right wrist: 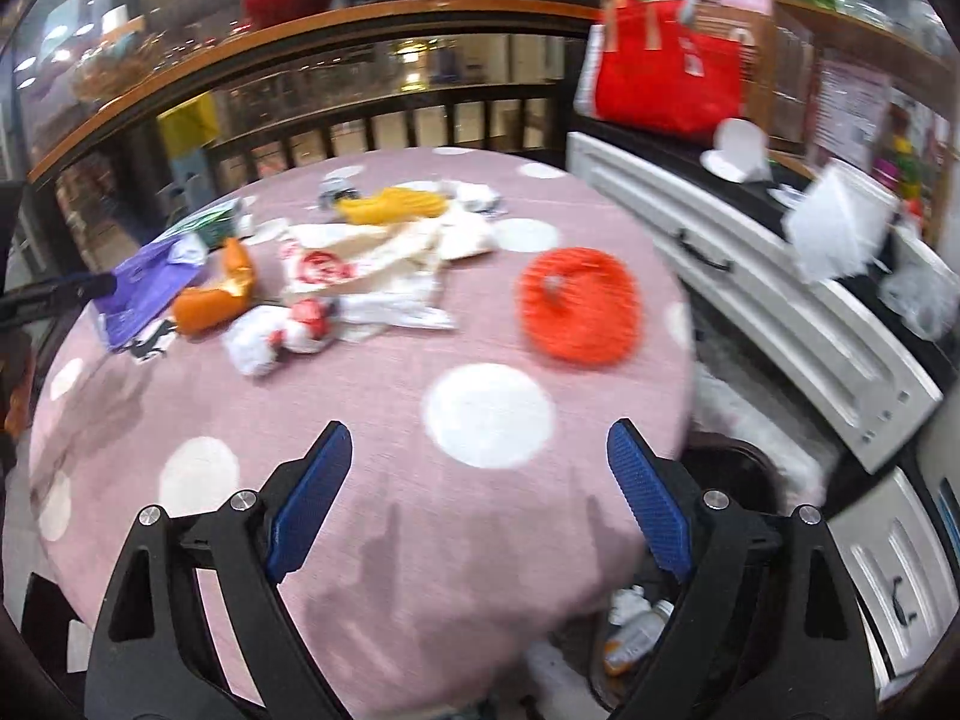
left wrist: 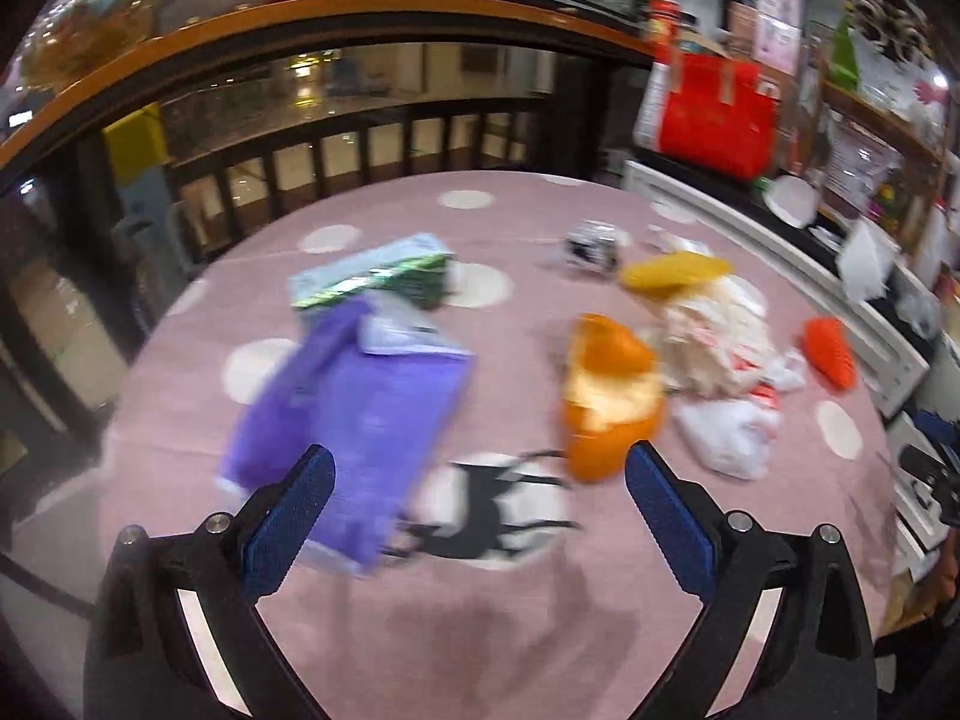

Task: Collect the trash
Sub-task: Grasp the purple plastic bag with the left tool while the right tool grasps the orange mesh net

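Trash lies on a round table with a pink polka-dot cloth [left wrist: 492,630]. A purple wrapper [left wrist: 360,414] and an orange peel [left wrist: 609,396] lie just beyond my left gripper [left wrist: 477,471], which is open and empty above the cloth. Further back are a green packet [left wrist: 384,273], a yellow banana peel [left wrist: 672,273], crumpled white bags [left wrist: 720,372] and a small dark crumpled wrapper [left wrist: 591,243]. My right gripper [right wrist: 480,450] is open and empty over the table's near right edge. An orange-red net ring [right wrist: 576,306] lies ahead of it, with white bags [right wrist: 372,276] to the left.
A bin [right wrist: 648,618] with trash in it stands on the floor below the table's right edge. A white cabinet [right wrist: 768,300] with a red bag [right wrist: 666,78] on it runs along the right. A wooden railing [left wrist: 360,138] stands behind the table.
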`<state>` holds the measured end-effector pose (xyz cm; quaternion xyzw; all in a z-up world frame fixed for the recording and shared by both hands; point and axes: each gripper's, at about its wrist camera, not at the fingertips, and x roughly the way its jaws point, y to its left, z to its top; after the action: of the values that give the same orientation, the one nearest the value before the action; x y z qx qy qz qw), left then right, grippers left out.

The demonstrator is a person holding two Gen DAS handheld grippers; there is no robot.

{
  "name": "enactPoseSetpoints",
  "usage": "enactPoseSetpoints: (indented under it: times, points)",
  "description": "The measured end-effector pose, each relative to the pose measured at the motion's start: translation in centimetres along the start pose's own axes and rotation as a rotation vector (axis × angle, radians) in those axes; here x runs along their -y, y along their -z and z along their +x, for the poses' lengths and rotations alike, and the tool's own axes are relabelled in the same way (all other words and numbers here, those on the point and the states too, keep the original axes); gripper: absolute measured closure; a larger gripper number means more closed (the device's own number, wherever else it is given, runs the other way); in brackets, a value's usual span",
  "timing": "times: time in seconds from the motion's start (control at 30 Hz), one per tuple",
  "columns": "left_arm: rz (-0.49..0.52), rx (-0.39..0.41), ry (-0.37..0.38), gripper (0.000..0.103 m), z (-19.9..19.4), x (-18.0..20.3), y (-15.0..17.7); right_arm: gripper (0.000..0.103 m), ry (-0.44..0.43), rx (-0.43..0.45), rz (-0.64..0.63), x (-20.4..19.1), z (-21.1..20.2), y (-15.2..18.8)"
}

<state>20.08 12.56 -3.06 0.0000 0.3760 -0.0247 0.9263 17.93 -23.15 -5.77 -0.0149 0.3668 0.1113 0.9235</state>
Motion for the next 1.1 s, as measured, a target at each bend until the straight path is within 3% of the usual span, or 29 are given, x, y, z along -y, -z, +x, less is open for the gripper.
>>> enactPoseSetpoints:
  times: [0.1, 0.27, 0.47, 0.57, 0.63, 0.73, 0.87, 1.1]
  points:
    - [-0.015, -0.031, -0.05, 0.008, 1.0, -3.9, -0.6, 0.017, -0.024, -0.001, -0.022, -1.6, 0.6, -0.6]
    - [-0.003, -0.124, -0.06, 0.013, 4.1, -6.9, -1.6, 0.017, -0.043, -0.012, -0.035, -3.3, 1.3, -1.0]
    - [-0.017, -0.235, -0.028, 0.03, 8.3, -9.0, -1.6, 0.017, -0.033, -0.023, -0.022, -2.9, 1.3, -0.9]
    - [-0.019, -0.257, -0.012, 0.046, 9.0, -9.2, -1.3, 0.017, -0.028, -0.026, -0.015, -2.6, 1.4, -1.0]
    - [-0.03, -0.254, 0.008, 0.056, 9.0, -9.3, -1.1, 0.017, -0.025, -0.029, -0.016, -2.5, 1.6, -1.0]
    - [-0.042, -0.246, 0.021, 0.079, 8.6, -9.1, -0.7, 0.017, -0.025, -0.036, -0.011, -2.4, 2.0, -1.0]
    - [-0.055, -0.216, 0.022, 0.086, 7.5, -8.9, -0.4, 0.017, -0.025, -0.036, -0.001, -1.9, 2.5, -1.3]
    - [-0.074, -0.105, 0.018, 0.088, 3.0, -7.5, 0.2, 0.017, 0.035, -0.01, 0.039, 1.0, 3.2, -2.7]
